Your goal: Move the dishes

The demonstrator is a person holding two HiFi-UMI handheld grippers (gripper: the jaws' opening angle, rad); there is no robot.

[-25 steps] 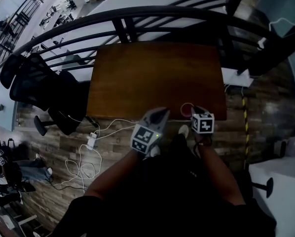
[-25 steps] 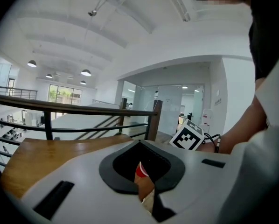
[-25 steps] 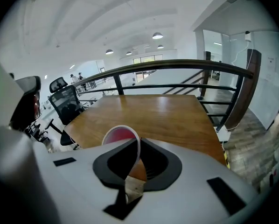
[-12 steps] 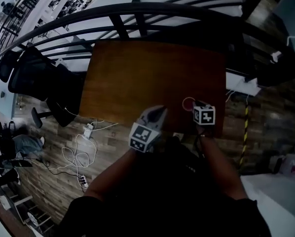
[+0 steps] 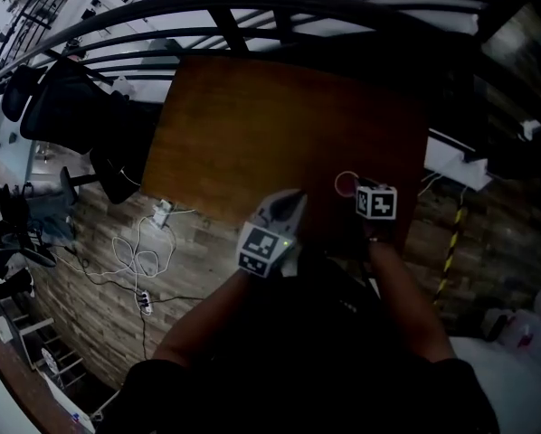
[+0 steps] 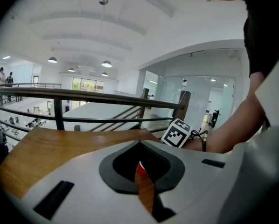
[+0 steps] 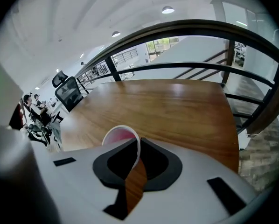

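Note:
A small pink bowl (image 5: 346,184) with a white rim hangs just over the near right part of the brown wooden table (image 5: 270,125). My right gripper (image 5: 356,189) is shut on its rim. In the right gripper view the bowl (image 7: 121,135) tilts up, and its rim runs into the narrow slit between the jaws of the gripper (image 7: 137,171). My left gripper (image 5: 291,202) hovers at the table's near edge, to the left of the bowl. Its jaws (image 6: 140,160) are shut with nothing in them. Only a red sliver of the bowl shows through the slit.
A black curved railing (image 5: 252,12) runs along the table's far side. A black office chair (image 5: 62,116) stands to the left. White cables and a power strip (image 5: 139,256) lie on the wood floor at left. A white box (image 5: 456,161) sits past the table's right edge.
Both grippers have moved slightly forward over the table's near edge. The right one carries the pink bowl along. My head view has shifted, so the table sits higher and more to the left.

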